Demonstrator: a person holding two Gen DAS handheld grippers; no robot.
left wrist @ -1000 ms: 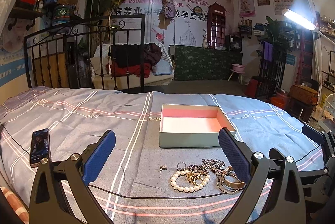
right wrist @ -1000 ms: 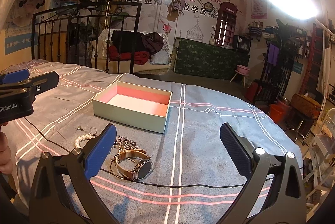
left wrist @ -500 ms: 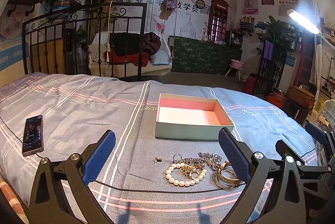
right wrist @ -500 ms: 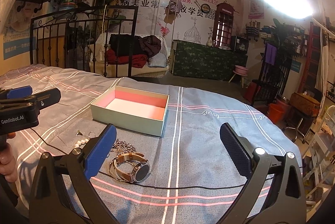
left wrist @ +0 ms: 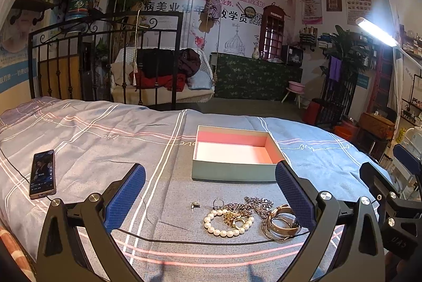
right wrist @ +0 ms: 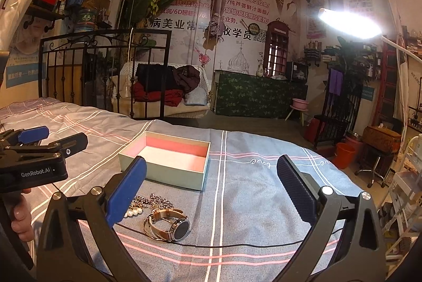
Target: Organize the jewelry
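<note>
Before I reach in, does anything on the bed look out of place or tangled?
Yes. The jewelry sits in one heap in front of the empty box: a chain overlaps the pearl bracelet and touches the watch. A black cable runs right beside the heap.

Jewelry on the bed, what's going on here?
A person holds a gripper in each hand above a bedspread. Both the left gripper and the right gripper have their jaws open and hold nothing. A pearl bracelet, a chain, a ring and a watch lie in a pile in front of an empty open box. Nothing is packed yet.
</note>
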